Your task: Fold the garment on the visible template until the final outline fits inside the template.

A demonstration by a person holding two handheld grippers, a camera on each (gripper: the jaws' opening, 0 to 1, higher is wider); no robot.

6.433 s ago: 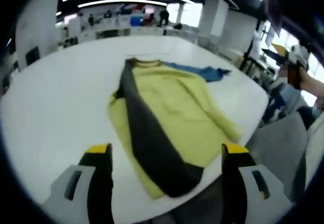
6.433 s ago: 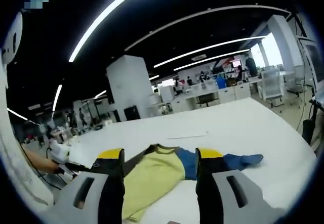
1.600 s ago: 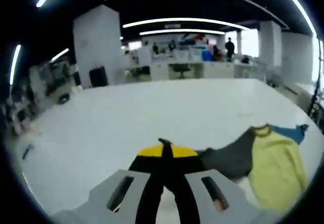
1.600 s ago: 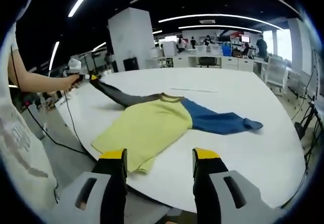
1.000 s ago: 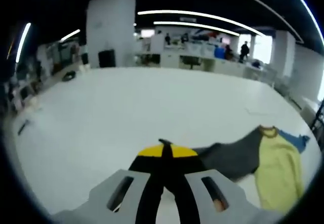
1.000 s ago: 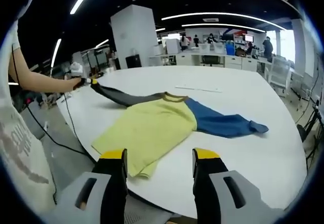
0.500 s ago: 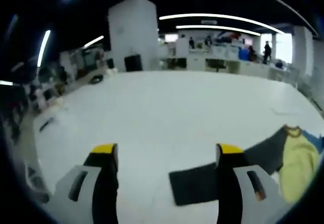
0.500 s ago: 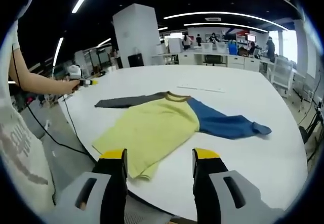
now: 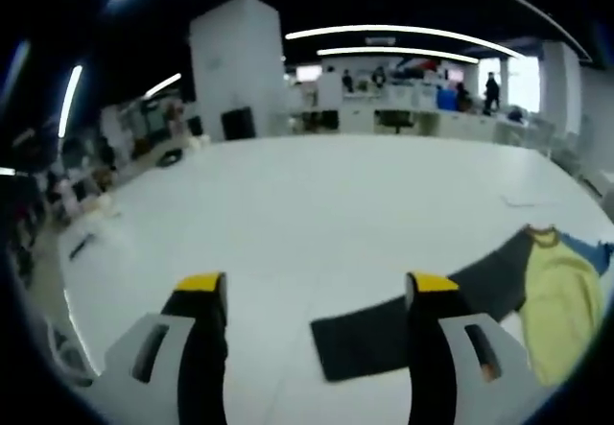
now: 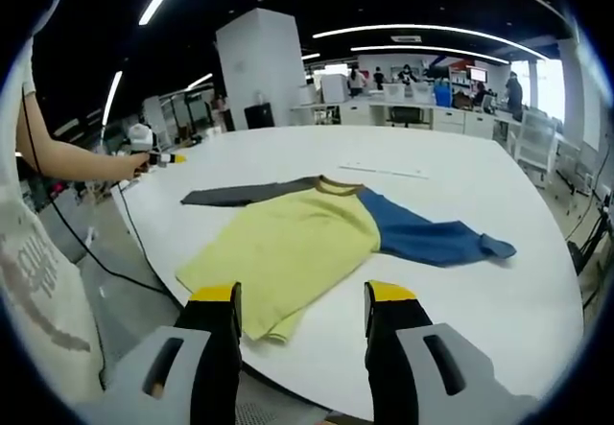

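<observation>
The left gripper [image 9: 318,286] has its jaws spread wide and grips nothing; it hangs just above the cuff of the grey sleeve [image 9: 369,343]. In the right gripper view, the right gripper [image 10: 301,297] is also parted wide and empty, near the table's edge. The garment [image 10: 293,247] lies flat on the white table [image 10: 499,291], yellow body nearest, grey sleeve stretched left, blue sleeve [image 10: 432,241] stretched right. A person's arm [image 10: 82,164] reaches in at far left.
</observation>
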